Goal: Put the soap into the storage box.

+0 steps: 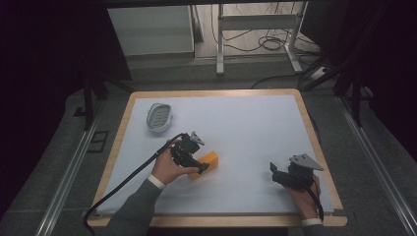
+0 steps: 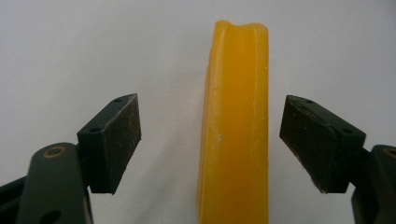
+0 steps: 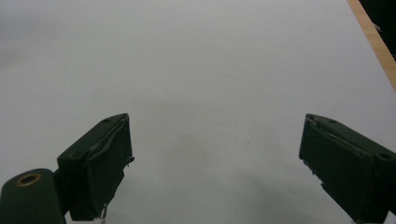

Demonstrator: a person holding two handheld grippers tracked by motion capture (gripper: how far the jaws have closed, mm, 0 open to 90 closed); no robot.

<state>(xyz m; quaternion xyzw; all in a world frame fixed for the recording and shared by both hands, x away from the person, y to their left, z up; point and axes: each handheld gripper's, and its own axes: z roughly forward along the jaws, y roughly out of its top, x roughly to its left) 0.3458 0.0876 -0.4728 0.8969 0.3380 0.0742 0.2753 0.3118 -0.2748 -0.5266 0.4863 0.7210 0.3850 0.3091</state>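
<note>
A yellow-orange block (image 1: 208, 161) lies on the white table mat (image 1: 246, 128) near the middle. My left gripper (image 1: 200, 168) is held over its near end, pointing down at it. In the left gripper view the block (image 2: 236, 130) runs lengthwise between the two black pads (image 2: 114, 140), which stand apart from it on both sides, so the left gripper (image 2: 219, 142) is open. My right gripper (image 1: 276, 173) rests low at the front right of the mat, held in a hand. Its jaws are wide apart in the right gripper view (image 3: 215, 163), with bare mat between them.
A small oval white-and-grey dish (image 1: 159, 117) sits at the mat's back left. The table's wooden edge (image 1: 314, 132) frames the mat. A cable (image 1: 123, 187) trails from the left gripper off the front left. Beyond the table are a metal frame and floor cables.
</note>
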